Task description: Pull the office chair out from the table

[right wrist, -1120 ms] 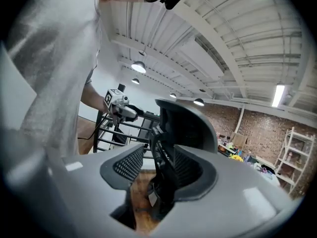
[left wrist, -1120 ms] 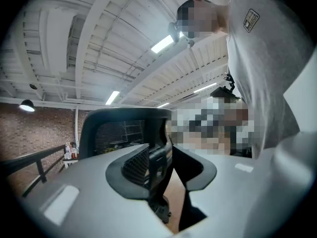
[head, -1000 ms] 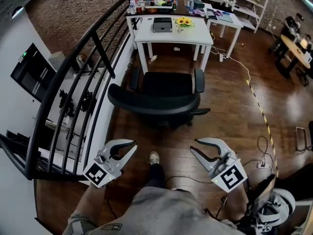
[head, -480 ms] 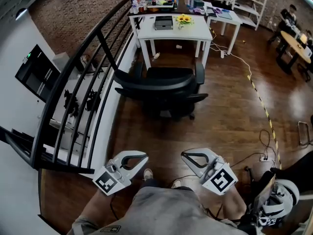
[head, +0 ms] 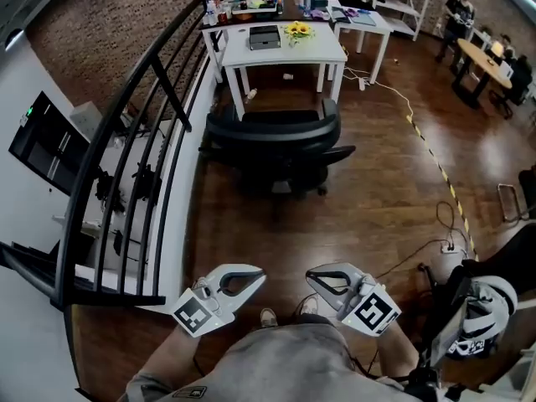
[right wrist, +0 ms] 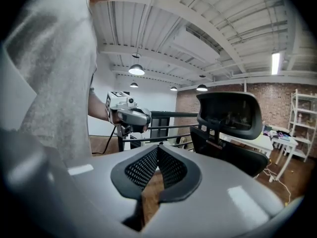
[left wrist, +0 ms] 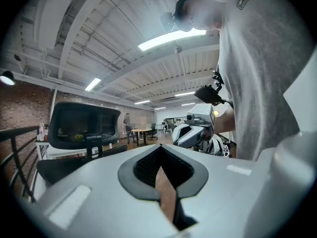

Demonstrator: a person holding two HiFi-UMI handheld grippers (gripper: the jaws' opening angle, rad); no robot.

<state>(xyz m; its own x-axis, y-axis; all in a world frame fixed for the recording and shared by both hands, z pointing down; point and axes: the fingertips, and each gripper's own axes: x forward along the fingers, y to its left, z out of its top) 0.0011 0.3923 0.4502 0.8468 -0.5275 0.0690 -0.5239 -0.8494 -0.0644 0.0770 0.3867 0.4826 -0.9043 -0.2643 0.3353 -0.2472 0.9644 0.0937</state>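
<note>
Both my left gripper (head: 258, 277) and right gripper (head: 312, 277) are closed and empty, well short of the chair (head: 272, 136), which stands straight ahead at the table (head: 276, 54), backrest toward me, width crosswise, roughly equally far from either hand.

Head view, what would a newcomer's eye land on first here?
First, the black office chair in the middle of the wooden floor, its back toward the camera, close to a white table with yellow flowers on it. Next, the left gripper and right gripper low in the frame, both with jaws shut on nothing, far short of the chair. A black railing sweeps down the left side.
</note>
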